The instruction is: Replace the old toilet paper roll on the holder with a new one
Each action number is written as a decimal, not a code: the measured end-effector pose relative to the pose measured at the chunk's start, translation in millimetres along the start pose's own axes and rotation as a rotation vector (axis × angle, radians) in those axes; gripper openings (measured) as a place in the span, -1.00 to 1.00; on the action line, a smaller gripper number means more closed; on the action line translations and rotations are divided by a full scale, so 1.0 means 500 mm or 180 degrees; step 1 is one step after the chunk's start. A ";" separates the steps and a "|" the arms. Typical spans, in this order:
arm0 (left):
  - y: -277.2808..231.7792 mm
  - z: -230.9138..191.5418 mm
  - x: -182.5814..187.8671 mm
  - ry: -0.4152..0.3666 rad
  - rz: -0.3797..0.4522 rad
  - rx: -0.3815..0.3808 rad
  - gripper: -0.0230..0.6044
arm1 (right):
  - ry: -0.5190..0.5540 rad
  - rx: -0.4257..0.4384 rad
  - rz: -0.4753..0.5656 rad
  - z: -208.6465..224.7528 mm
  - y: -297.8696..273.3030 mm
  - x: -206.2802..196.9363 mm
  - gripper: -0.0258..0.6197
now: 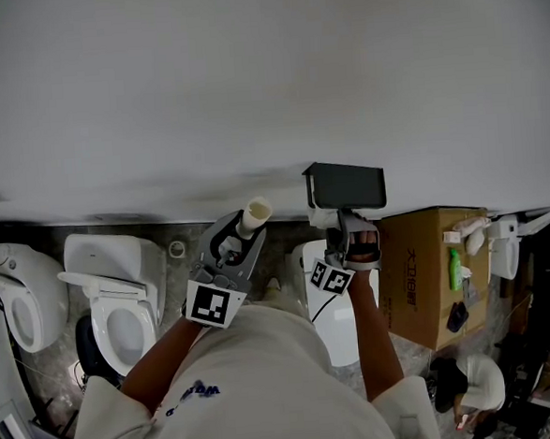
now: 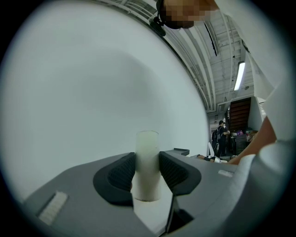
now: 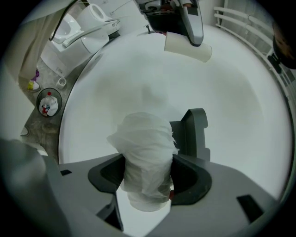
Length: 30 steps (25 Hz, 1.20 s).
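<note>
Left gripper (image 2: 148,173) clamps the empty cardboard core (image 2: 147,143) aside, freeing the holder (image 3: 193,134); right gripper (image 3: 148,178), jaws wide, grips the fresh toilet paper roll (image 3: 145,148) near it, likely for mounting.

The left hand-held gripper (image 1: 240,239) points level, its jaws clamped on a cardboard tube (image 1: 256,212). The right hand-held gripper (image 1: 355,231), tilted slightly down, clamps a toilet paper roll (image 3: 145,157).

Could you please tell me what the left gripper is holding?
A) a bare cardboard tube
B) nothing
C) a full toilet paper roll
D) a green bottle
A: the left gripper has its jaws pressed on a pale cardboard tube with no paper left on it.
</note>
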<state>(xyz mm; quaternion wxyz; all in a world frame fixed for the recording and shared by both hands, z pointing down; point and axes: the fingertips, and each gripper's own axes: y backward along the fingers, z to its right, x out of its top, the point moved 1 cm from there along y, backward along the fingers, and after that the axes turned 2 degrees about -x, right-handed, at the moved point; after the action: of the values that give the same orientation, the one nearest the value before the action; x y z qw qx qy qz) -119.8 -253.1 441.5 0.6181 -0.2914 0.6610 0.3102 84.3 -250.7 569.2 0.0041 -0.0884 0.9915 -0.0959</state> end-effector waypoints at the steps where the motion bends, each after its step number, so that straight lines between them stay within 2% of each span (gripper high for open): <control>1: 0.001 0.001 -0.002 0.0002 -0.0007 -0.0017 -0.38 | -0.0036 -0.0011 -0.0015 0.000 0.001 0.002 -0.02; 9: 0.039 -0.004 0.001 0.0167 0.0094 -0.0097 -0.38 | -0.0155 -0.0045 -0.0184 0.002 0.014 0.030 -0.08; 11: 0.054 -0.007 0.004 0.0213 0.0110 -0.0118 -0.38 | -0.0224 0.0016 -0.0236 0.002 0.011 0.031 -0.04; 15: 0.083 -0.008 0.014 0.0189 0.0136 -0.0284 -0.38 | -0.0632 0.0202 -0.0416 -0.007 0.003 0.046 0.11; 17: 0.094 -0.004 0.021 0.0174 0.0146 -0.0406 -0.38 | -0.0694 0.0241 -0.0561 -0.009 0.000 0.053 0.18; 21: 0.114 0.004 0.020 0.0250 0.0108 -0.0556 -0.38 | -0.0719 0.0211 -0.0729 0.004 0.007 0.063 0.20; 26: 0.146 0.012 -0.004 0.0274 -0.0010 -0.0665 -0.38 | -0.1182 0.0234 -0.0907 -0.001 0.055 0.075 0.27; 30: 0.156 0.027 0.018 0.0236 0.0076 -0.0612 -0.38 | -0.1492 0.0203 -0.0935 0.006 0.120 0.079 0.28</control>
<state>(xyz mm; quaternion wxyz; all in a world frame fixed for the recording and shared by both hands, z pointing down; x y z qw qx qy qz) -172.1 -193.0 436.0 0.5586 -0.3527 0.6540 0.3686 34.9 -200.2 555.1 0.2222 -0.2508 0.9365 -0.1035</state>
